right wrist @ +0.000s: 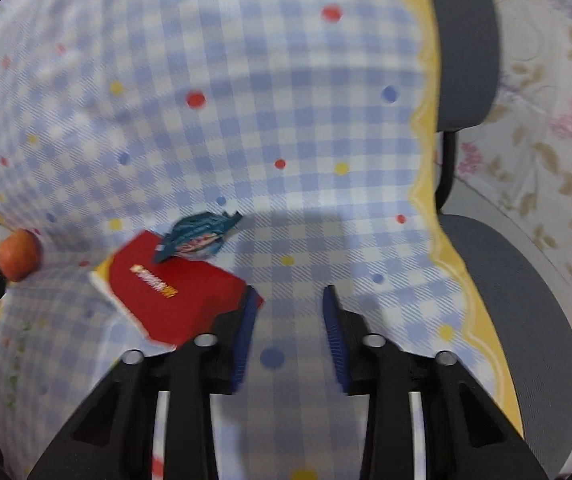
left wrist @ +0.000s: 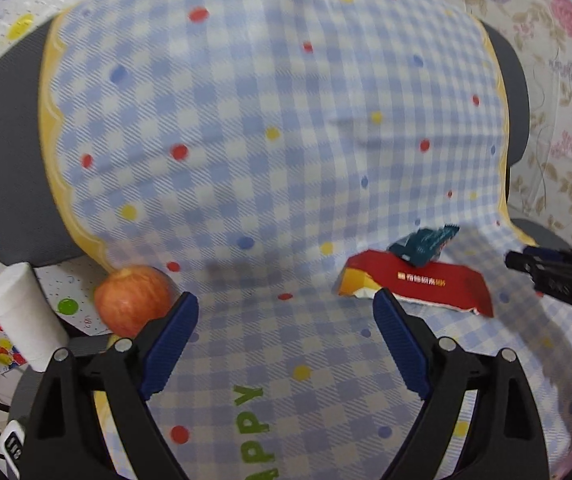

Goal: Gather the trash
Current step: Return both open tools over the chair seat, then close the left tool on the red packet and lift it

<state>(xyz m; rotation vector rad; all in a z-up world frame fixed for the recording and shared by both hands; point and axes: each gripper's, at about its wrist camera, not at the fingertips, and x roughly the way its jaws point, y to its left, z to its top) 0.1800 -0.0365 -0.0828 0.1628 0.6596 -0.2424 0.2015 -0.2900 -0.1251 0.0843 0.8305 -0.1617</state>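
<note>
A flattened red carton (left wrist: pixel 430 284) lies on the blue checked cloth (left wrist: pixel 269 112), with a crumpled teal wrapper (left wrist: pixel 424 243) resting on its far edge. Both show in the right wrist view too: the carton (right wrist: pixel 173 292) and the wrapper (right wrist: pixel 197 236). My left gripper (left wrist: pixel 286 312) is open and empty, hovering over the cloth just left of the carton. My right gripper (right wrist: pixel 290 308) is open and empty, its left finger (right wrist: pixel 245 320) over the carton's near corner. The right gripper also shows at the right edge of the left wrist view (left wrist: pixel 558 276).
A red apple (left wrist: pixel 133 298) sits at the cloth's left edge, also in the right wrist view (right wrist: pixel 17 254). A white paper roll (left wrist: pixel 25 316) stands beside it. Grey chair pads (right wrist: pixel 526 304) flank the cloth, with floral covering (left wrist: pixel 546 60) beyond.
</note>
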